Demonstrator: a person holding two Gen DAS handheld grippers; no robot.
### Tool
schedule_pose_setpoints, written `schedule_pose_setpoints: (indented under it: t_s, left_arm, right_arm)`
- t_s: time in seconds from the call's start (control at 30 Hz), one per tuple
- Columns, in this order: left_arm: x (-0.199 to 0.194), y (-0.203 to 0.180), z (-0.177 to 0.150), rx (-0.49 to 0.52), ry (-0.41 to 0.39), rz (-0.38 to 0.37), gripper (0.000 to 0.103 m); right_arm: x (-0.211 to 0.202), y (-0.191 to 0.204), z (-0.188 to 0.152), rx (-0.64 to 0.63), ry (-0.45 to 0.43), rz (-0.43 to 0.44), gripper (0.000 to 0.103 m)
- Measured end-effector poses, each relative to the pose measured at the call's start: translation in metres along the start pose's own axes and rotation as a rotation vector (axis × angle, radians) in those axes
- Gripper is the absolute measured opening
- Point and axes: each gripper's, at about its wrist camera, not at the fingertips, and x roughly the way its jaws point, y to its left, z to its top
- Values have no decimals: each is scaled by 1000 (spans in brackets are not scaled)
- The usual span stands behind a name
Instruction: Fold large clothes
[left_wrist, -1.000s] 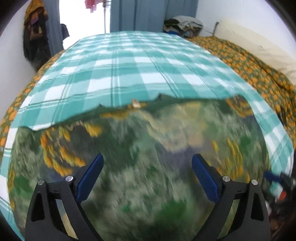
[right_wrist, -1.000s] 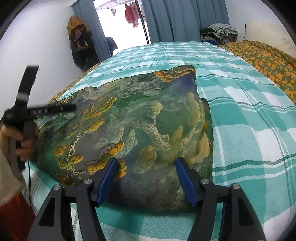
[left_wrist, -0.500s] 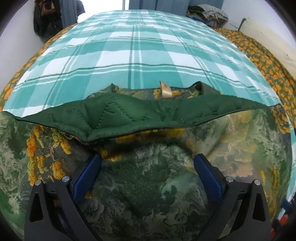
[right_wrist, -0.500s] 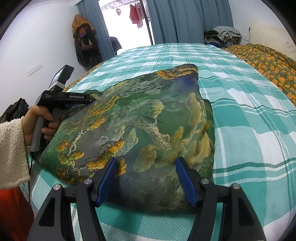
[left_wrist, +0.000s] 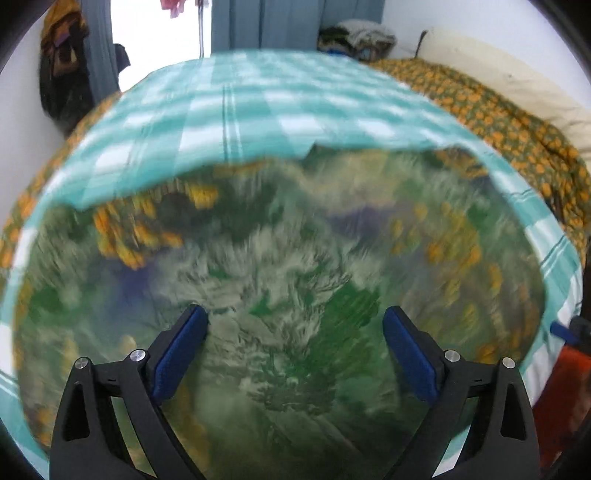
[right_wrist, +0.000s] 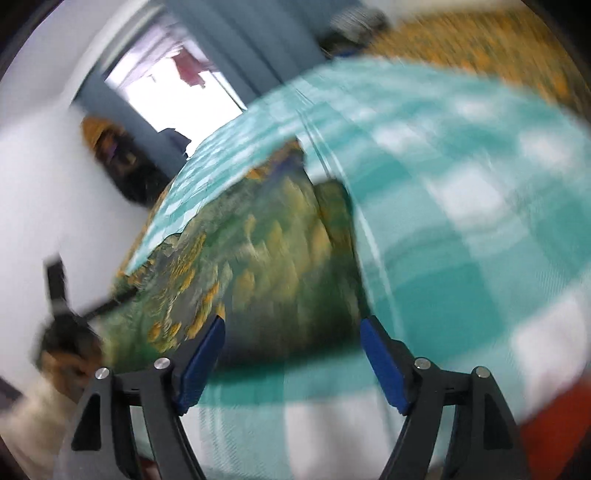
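Observation:
A large quilted garment (left_wrist: 280, 266) with a green, yellow and purple landscape print lies folded on a bed with a teal plaid sheet (left_wrist: 236, 110). Both views are motion-blurred. My left gripper (left_wrist: 295, 332) is open and empty, hovering over the garment's near part. My right gripper (right_wrist: 291, 343) is open and empty, tilted, at the garment's (right_wrist: 258, 258) near edge over the sheet (right_wrist: 461, 221). The left gripper (right_wrist: 59, 295) and its hand show blurred at the left of the right wrist view.
An orange-flowered quilt (left_wrist: 498, 110) and a cream pillow (left_wrist: 517, 85) lie along the bed's right side. A pile of clothes (left_wrist: 354, 37) sits at the far end by blue curtains (left_wrist: 295, 18). Dark clothes (left_wrist: 62, 74) hang on the left wall.
The left gripper has pulled back and up; the green lining flap seen half a second ago no longer shows. The right gripper has swung and tilted sharply, blurring its view.

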Motion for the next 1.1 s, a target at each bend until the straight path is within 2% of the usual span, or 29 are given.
schedule_pose_setpoints:
  t_s: [0.1,0.17,0.37,0.4,0.47,0.57,0.63,0.7,0.8,0.83,0.9,0.97,1.1]
  left_arm:
    - [12,3,-5,-12,-7,-9,101]
    - [16,3,-3,-18,-3,-9,102]
    - [19,4,-7,-6,-12,-5,102]
    - [18,3,-7,-5,-11,-3,102]
    - [13,1,-8,2,-1,1,102]
    - [-5,-3,1,51,37,52,101]
    - [-26,-6,10,97,22,108,96]
    - [-55,-12,27,117,-13,104,96]
    - [-96,-25,58,114,-42,-14,97]
    - [-113,-38,74,128,-38,-88,98]
    - [-132,-60,92,170,-22,-186,99]
    - [-142,-79,104,211,1,-248,99]
    - [-141,-105,110,261,85,-284,99]
  right_arm:
    - [27,-15,-7,165,65,78,78]
    - [45,-23,-5,246,64,82,78]
    - [75,-26,13,389,-78,74,80]
    - [79,-28,14,409,-92,69,78]
    - [79,-24,11,379,-117,47,55]
    - [62,-10,9,271,-146,56,37]
    - [49,9,10,172,-173,53,34]
    - [38,34,10,48,-210,35,34]
    - [22,78,7,-186,-279,-14,33]
    - [16,95,3,-278,-304,-32,33]
    - [9,125,-6,-420,-343,-54,33]
    - [6,156,-18,-565,-374,-68,33]
    - [2,201,-52,-837,-400,-98,33]
